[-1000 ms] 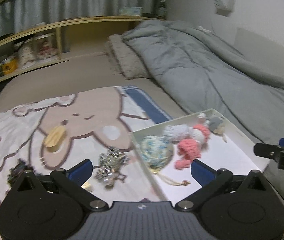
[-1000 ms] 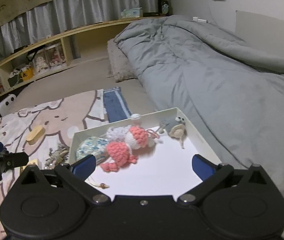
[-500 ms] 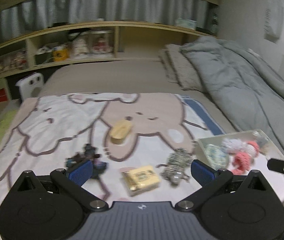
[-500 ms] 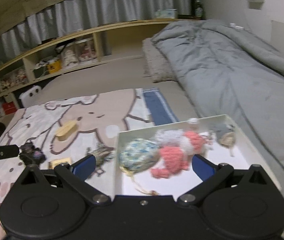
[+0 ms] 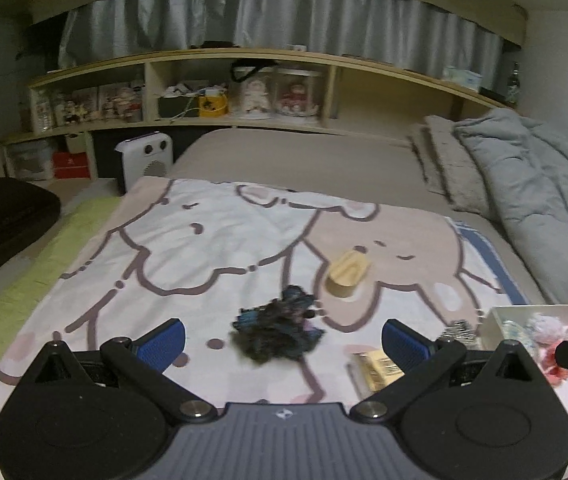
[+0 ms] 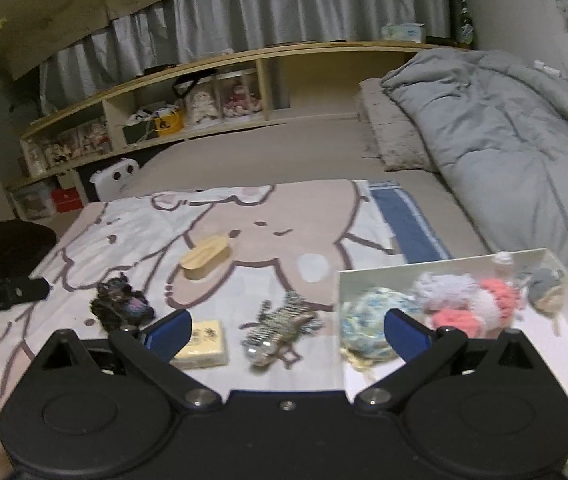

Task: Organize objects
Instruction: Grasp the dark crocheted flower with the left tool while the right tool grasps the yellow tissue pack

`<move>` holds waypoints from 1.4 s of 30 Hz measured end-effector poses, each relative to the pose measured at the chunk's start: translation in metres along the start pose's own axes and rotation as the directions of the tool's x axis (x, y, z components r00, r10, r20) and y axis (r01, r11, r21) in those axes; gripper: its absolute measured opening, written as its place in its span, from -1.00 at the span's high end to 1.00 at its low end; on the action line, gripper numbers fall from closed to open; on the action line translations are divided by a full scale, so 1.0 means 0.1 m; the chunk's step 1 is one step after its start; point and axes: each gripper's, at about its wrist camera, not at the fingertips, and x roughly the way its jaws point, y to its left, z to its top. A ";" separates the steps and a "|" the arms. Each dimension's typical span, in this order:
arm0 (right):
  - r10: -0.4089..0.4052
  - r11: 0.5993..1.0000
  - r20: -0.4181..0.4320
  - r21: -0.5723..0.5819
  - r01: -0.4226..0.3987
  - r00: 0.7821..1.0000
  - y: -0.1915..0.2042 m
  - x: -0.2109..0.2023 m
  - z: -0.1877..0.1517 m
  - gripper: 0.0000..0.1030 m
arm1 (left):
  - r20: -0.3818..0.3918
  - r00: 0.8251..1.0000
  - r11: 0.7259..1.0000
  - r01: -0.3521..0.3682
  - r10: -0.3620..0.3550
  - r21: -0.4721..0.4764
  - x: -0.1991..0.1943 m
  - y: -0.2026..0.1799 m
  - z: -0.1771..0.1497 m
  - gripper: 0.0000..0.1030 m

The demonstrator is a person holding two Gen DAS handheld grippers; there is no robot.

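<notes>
The left hand-held gripper point(image 5: 282, 338) is held wide and empty above the cartoon-printed blanket point(image 5: 204, 248) on the bed, with the dark tangled yarn toy point(image 5: 278, 330) lying between its blue fingers, slightly beyond the tips. The right hand-held gripper point(image 6: 286, 330) is likewise spread wide and holds nothing; the striped knitted toy point(image 6: 282, 330) lies on the blanket between its fingers.

Four loose items are seen outside the white box point(image 6: 556, 340): the dark toy, the striped toy, a yellow wrapped packet point(image 6: 204, 344) and a pale wooden brush point(image 6: 206, 262) farther back. In the box, a blue-green yarn ball point(image 6: 368, 320), pink and white crocheted pieces point(image 6: 480, 304) and a small grey toy point(image 6: 544, 286) are already gathered.

The sorting is judged to be partly done, and the dark toy is probably meant to be taken next by the left hand-held gripper.

Several risks are judged from here. Only loose strands of the soft, irregular dark toy may be caught, so that it dangles or drops on the way to the box. The blanket beneath may be pinched with it if the fingers are lowered too far, and the nearby packet and brush may then be dragged. The box rests on soft bedding, so it may be tipped or shifted if its rim is struck.
</notes>
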 end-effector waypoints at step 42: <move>0.187 0.979 -0.169 -0.048 -0.198 0.968 0.66 1.74 -0.48 -0.82 | -0.066 0.994 0.986 0.073 -0.083 -0.147 1.61 0.25 -0.25 -0.47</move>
